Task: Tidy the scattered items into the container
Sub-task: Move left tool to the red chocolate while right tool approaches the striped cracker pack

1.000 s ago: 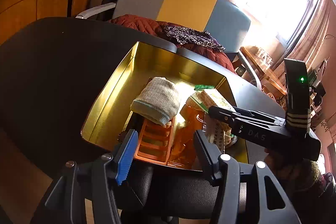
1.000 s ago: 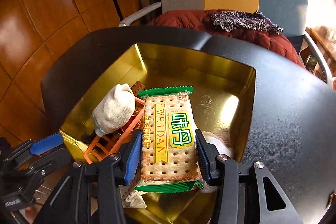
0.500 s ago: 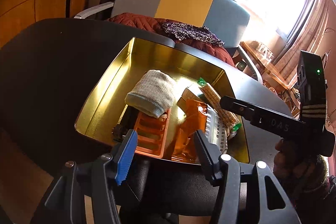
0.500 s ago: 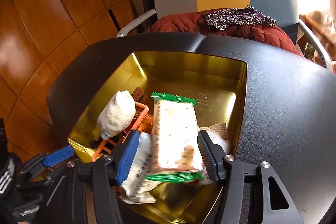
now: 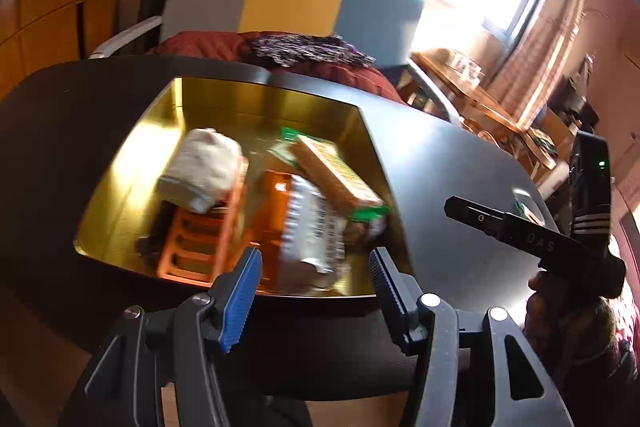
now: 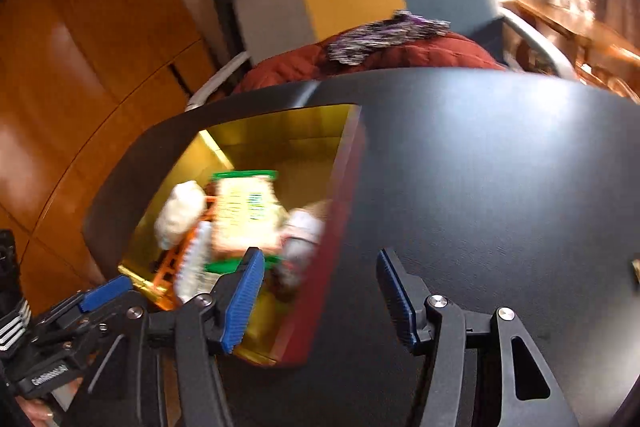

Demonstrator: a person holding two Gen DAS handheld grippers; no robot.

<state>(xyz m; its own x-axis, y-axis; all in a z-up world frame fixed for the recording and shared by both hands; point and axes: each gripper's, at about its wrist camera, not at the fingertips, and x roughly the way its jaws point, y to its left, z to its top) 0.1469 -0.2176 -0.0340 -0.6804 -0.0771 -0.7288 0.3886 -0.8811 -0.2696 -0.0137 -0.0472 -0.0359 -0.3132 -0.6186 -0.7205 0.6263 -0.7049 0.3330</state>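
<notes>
Inside the gold-lined, red-walled rectangular tin point(image 5: 256, 99), near the left edge of the black tabletop point(image 5: 448, 163): a green-edged clear packet of crackers point(image 5: 332, 175) propped aslant on a crinkly white-and-orange printed pouch point(image 5: 308, 227), beside an orange slatted plastic crate point(image 5: 200, 239) topped by a rolled grey-white knitted cloth point(image 5: 200, 167). Left claw point(image 5: 314, 291) held wide apart and empty, just off the tin's near rim; right claw point(image 6: 318, 291) likewise spread and empty, over bare tabletop beside the tin's right wall.

By the look of it, light goods all. Crackers brittle under a slick film, so best pinched gently across the short width, not at the sealed ends. Pouch soft and slippery, likely to fold; safest taken at a crimped edge. Crate stiff, with slats and rim offering firm purchase. Cloth limp and compressible, forgiving of any hold.

Much blurred by motion in both views: print on the packets unreadable, a pale bundle point(image 6: 304, 239) at the tin's right wall not identifiable, a dark thing under the crate's left side unclear. Small greenish object point(image 5: 528, 211) near the tabletop's right edge partly hidden behind the right tool; a sliver of something point(image 6: 635, 269) cut off at the right wrist view's margin, possibly the same. Whether either counts as scattered, impossible to say. Tin's near corner masked by the claws.
</notes>
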